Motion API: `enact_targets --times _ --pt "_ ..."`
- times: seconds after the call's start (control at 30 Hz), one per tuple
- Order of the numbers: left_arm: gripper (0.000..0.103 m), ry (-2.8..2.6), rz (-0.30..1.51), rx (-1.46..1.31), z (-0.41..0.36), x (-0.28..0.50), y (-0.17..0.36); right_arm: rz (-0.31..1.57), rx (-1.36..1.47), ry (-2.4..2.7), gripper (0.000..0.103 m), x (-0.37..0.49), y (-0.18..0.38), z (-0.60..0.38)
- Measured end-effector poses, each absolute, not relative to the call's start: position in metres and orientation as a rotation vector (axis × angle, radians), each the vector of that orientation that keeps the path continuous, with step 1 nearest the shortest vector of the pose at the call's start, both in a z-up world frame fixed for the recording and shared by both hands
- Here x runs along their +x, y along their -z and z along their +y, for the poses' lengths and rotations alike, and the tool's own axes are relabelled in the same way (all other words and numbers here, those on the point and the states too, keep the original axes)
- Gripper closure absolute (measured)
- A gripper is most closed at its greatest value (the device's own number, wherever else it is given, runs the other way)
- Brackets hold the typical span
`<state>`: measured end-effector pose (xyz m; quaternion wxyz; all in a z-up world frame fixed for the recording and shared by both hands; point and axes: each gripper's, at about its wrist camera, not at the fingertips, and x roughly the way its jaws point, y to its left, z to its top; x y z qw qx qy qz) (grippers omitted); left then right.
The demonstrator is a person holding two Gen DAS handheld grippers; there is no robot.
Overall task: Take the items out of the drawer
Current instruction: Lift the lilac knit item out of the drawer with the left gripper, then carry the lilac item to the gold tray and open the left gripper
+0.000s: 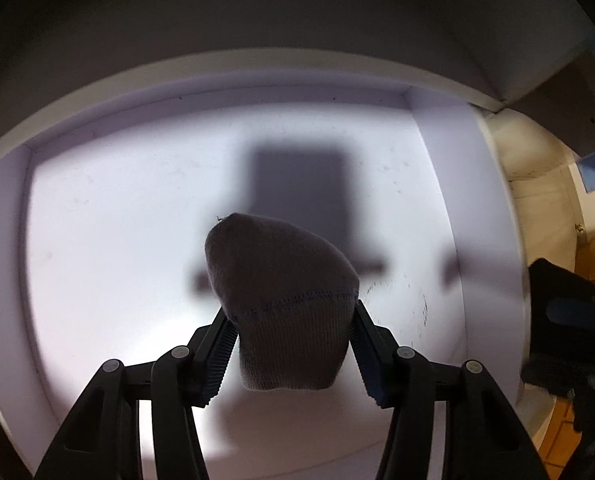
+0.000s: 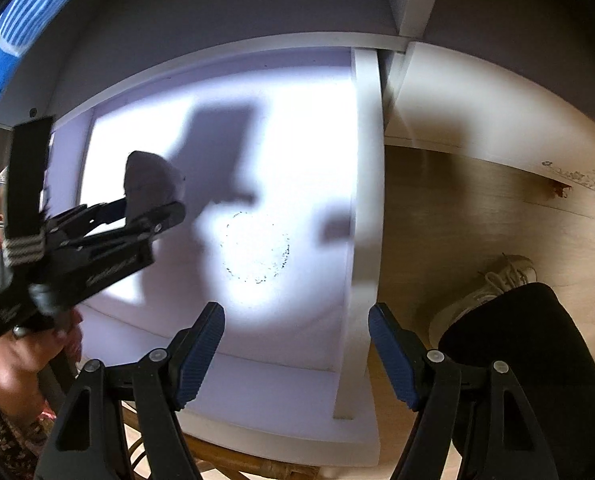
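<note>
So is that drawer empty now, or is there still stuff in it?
Empty, as far as shows: the white drawer floor is bare apart from shadows and a faint ring mark. The grey sock is clamped in the left gripper above it.

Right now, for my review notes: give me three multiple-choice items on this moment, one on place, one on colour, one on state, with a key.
1. Where is the grey sock?
A. Flat on the drawer floor
B. Between the left gripper's pads, above the drawer floor
C. On the wooden floor

2. What colour are the pads of the right gripper?
A. Blue
B. Red
C. White

3. How does the right gripper stand?
A. Shut on the sock
B. Shut on the drawer wall
C. Open, nothing between its fingers

Key: 1 B, the left gripper clamps the sock clear of the white drawer, casting a shadow below. 2 A, ribbed blue pads show in the right wrist view. 3 C, a wide gap shows only the drawer beneath.
</note>
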<state>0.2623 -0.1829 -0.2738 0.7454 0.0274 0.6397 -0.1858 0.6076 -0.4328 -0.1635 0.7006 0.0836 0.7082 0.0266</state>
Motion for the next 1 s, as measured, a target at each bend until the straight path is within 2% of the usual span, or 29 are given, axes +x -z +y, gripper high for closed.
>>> enact_targets --times 0.3,0.4,0.73,1.0 --pt "0.048 0.480 1.340 0.100 -0.202 0.258 0.247 1.564 0.177 -0.074 0.028 0.613 0.173 -0.424" --pt "0.048 0.524 1.313 0.113 -0.193 0.249 0.221 1.574 0.137 -0.068 0.028 0.615 0.177 -0.416" --pt "0.048 0.682 1.105 0.118 -0.172 0.234 0.083 1.592 0.108 -0.071 0.028 0.613 0.179 -0.406" --pt "0.048 0.693 0.933 0.075 -0.173 0.284 -0.027 1.588 0.117 -0.084 0.028 0.615 0.173 -0.404"
